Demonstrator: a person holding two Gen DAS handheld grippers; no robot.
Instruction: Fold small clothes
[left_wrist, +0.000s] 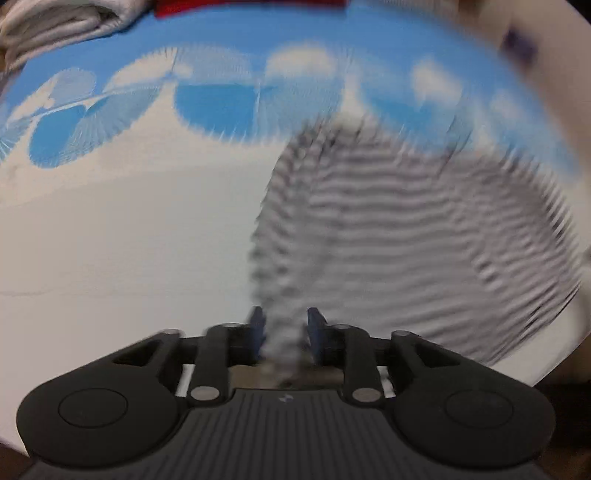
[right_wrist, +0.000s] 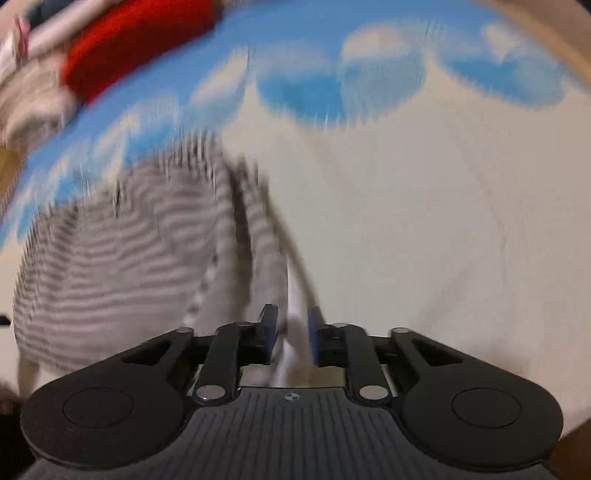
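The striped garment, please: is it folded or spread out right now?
Spread: the striped garment fans wide over the cloud-print sheet, a bunched part between each gripper's fingers.

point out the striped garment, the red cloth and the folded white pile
striped garment (left_wrist: 406, 229), left wrist view, middle of its spread part
red cloth (right_wrist: 136, 40), right wrist view, middle of its top face
white pile (left_wrist: 55, 26), left wrist view, upper left corner, on its folded layers

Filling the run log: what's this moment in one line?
left hand-held gripper: around striped garment | right hand-held gripper: around its edge | surface: cloud-print sheet
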